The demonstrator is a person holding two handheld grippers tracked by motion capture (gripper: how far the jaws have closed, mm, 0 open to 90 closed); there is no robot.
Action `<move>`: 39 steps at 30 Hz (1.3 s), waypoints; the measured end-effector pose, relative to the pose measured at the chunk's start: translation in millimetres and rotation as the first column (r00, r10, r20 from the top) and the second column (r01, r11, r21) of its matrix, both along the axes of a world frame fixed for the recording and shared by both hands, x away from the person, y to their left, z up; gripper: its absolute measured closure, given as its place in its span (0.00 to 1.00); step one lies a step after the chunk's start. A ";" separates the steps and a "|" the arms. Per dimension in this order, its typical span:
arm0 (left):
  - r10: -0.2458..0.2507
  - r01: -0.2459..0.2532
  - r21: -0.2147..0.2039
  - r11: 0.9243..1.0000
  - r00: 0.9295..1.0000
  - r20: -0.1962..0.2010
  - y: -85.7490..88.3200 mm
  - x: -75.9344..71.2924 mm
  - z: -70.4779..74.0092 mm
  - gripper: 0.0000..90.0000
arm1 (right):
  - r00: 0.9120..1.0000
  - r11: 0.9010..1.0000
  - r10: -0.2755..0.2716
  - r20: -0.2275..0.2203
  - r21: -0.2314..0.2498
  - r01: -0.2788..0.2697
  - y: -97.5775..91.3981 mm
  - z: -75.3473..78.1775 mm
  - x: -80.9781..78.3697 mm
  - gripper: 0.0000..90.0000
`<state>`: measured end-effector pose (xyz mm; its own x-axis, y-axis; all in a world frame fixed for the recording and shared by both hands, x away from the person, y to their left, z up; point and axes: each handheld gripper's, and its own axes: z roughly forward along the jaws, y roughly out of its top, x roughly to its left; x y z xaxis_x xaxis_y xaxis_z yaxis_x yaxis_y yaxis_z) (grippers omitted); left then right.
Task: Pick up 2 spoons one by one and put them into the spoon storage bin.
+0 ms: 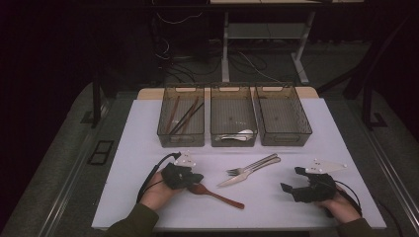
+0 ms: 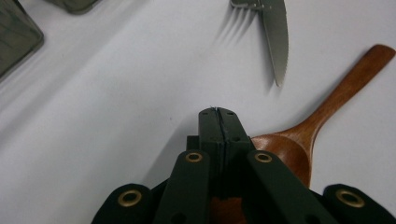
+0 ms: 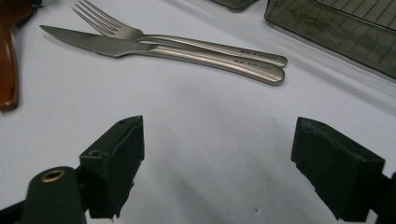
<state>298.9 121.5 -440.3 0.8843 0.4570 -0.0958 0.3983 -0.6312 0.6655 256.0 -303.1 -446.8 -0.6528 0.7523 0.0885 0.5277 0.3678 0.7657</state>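
1. Brown wooden spoon (image 1: pixel 215 194) lies on the white table (image 1: pixel 296 207), near the front edge, its bowl under the left gripper (image 1: pixel 193 178)
2. Dark printed writing shows on the handles of the steel fork (image 3: pixel 187 41) and the steel knife (image 3: pixel 163 52) in the right gripper view, but it is too small to read
3. Left hand (image 1: pixel 157 193) comes from the bottom and points the left gripper toward the middle of the table; in the left gripper view its jaws are pressed together at the tips, just beside the spoon bowl (image 2: pixel 286 154), and whether they pinch the bowl's edge I cannot tell
4. Right gripper (image 1: pixel 291 180) rests low on the table, held by the right hand (image 1: pixel 341 207), jaws wide apart and holding nothing, pointing toward the fork and knife
5. Three grey transparent plastic bins (image 1: pixel 284 89) stand in a row behind
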 end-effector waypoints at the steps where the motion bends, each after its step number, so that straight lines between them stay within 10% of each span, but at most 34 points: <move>1: -0.007 0.007 0.007 1.000 1.000 0.002 1.9 -1.3 0.7 0.99 | 1.000 1.000 0.000 0.000 0.001 0.000 -0.1 0.0 0.0 0.19; 13: 0.013 -0.014 -0.011 1.000 1.000 -0.019 15.8 -13.7 4.6 0.96 | 1.000 1.000 0.007 0.005 -0.010 -0.007 0.4 -0.4 0.2 0.19; 23: 0.002 -0.005 -0.084 0.996 1.000 -0.031 17.9 -22.0 9.2 0.61 | 1.000 1.000 0.012 0.008 -0.019 -0.012 0.9 -1.0 0.1 0.19; 39: -0.030 0.030 -0.006 1.000 0.999 -0.016 20.1 -30.2 -2.2 0.44 | 1.000 1.000 0.009 0.008 -0.019 -0.009 0.6 -1.0 0.0 0.19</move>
<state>268.7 141.6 -442.4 0.8959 0.4295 -0.1132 0.3901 -0.6391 0.6628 256.1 -302.4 -447.7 -0.6603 0.7478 0.0692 0.5183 0.3871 0.7625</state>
